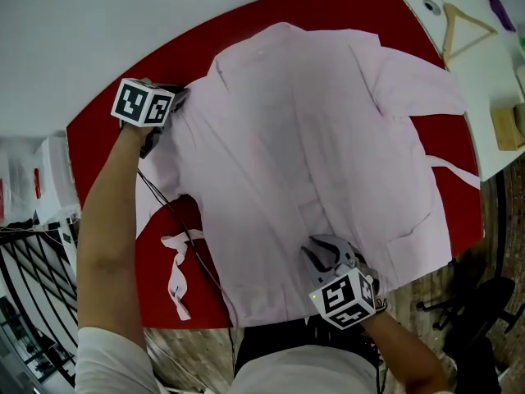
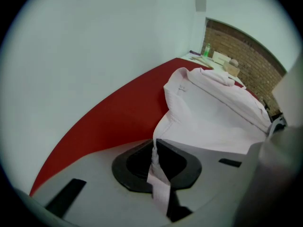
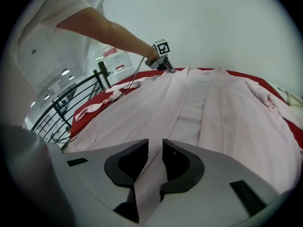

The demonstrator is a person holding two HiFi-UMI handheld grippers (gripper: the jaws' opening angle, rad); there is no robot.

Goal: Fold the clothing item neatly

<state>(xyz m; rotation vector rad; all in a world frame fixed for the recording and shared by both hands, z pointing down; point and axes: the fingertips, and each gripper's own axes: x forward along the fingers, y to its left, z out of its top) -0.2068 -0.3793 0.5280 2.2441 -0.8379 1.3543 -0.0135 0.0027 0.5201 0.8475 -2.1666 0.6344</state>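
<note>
1. Both tongs are gripping cloth: the left tongs (image 2: 155, 150) are pressing together on a thin fold at the garment's shoulder side, near the far left edge of the tabletop. The right tongs (image 3: 154, 150) are pinching the hem at the near edge.
2. Spread open across the red tabletop (image 1: 102, 142), the pale pink garment (image 1: 312, 138) is lying with its collar toward the far edge and its hem reaching the near edge.
3. Bare red is showing along the left edge and at the far right corner, where one sleeve is stretching toward the right edge. A white wall is running close behind the curved far edge, a black railing (image 1: 25, 290) is standing off to the left, and a white side table (image 1: 484, 76) is sitting against the right edge.
4. Thin and smooth, the cloth is creasing softly, with a flat patch pocket (image 1: 414, 228) near the hem. A twisted fabric tie (image 1: 176, 273) is lying on the bare red near the near left corner, beside a black cable (image 1: 164, 201) trailing from the left tongs. A triangular wooden hanger (image 1: 467, 27) and a wooden block (image 1: 509, 128) are resting on the side table.
</note>
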